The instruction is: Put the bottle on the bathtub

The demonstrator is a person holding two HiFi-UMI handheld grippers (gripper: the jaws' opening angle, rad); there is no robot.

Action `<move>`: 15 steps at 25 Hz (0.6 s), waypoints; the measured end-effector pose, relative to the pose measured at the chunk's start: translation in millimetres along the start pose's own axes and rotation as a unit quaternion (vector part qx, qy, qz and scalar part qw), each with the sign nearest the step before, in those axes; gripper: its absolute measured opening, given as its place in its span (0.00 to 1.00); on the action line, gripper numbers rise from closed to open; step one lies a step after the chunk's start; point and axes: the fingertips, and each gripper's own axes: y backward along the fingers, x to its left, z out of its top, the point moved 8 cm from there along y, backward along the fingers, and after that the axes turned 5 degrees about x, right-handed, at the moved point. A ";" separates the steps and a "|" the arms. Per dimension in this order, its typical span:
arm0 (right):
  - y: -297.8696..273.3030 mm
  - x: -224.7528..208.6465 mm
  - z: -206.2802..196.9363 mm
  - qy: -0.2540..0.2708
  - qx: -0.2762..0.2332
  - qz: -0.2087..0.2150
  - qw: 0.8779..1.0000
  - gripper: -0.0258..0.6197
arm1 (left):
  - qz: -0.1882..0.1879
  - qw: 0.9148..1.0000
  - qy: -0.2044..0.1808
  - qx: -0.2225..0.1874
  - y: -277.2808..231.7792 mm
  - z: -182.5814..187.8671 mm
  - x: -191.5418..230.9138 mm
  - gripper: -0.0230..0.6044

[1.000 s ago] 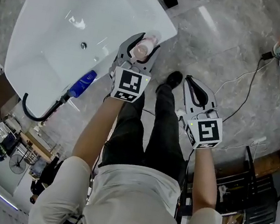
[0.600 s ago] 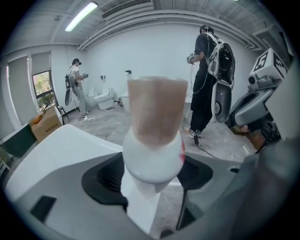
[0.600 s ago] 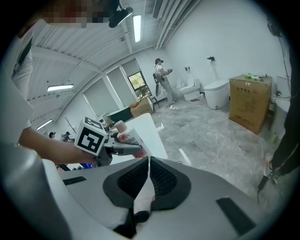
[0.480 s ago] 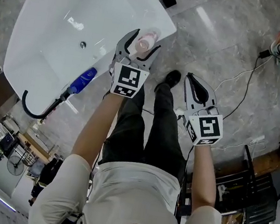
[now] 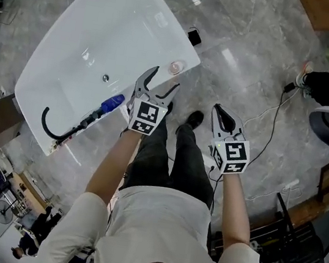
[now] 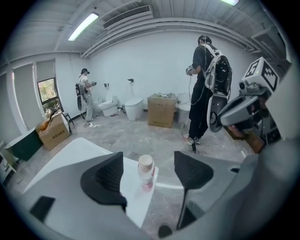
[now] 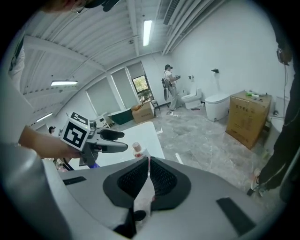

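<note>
**Item.** The bottle [image 5: 174, 67] stands upright on the flat corner of the bathtub [image 5: 139, 18] rim, close to the outer edge that faces the person. Nothing touches it. It is pale, with a pinkish lower part, and looks tall for its base. On the present evidence the placement appears complete.

**Left gripper** [image 5: 165, 78]. Released. Its jaws have just been opening and now stand wide apart. Its own view shows the bottle in line between them but farther off and clear of both pads. It holds nothing.

**Right gripper** [image 5: 220, 112]. Clenched, the two pads together with nothing between them. It hangs over the floor, well apart from the bottle.

**Surroundings.** A blue bottle [image 5: 111, 103] lies on the near rim beside a black hose [image 5: 59, 133], well apart from the task bottle.

**Hazards, as judged.**
- The bottle sits near the rim's corner. A light knock could send it to the floor or into the basin.
- The left gripper is the nearest thing to it. A forward or sideways swing with the jaws spread would be the likely cause.
- The rim looks glossy, so a nudge may slide the bottle instead of tipping it.
</note>
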 end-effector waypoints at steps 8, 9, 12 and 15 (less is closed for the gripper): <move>97.7 44.0 30.1 0.011 -0.015 -0.005 1.000 0.09 | -0.033 0.998 -0.006 -0.044 126.5 54.4 -39.1 0.58; 107.1 48.2 34.7 0.010 -0.018 -0.006 1.000 0.09 | -0.036 0.998 -0.001 -0.049 138.8 57.8 -42.4 0.58; 133.7 55.7 46.7 -0.021 -0.025 -0.002 0.999 0.09 | -0.023 0.997 0.011 -0.068 173.5 67.1 -50.8 0.46; 160.5 68.0 57.5 -0.038 -0.039 0.004 0.999 0.09 | -0.010 0.996 0.017 -0.089 210.7 76.4 -56.9 0.43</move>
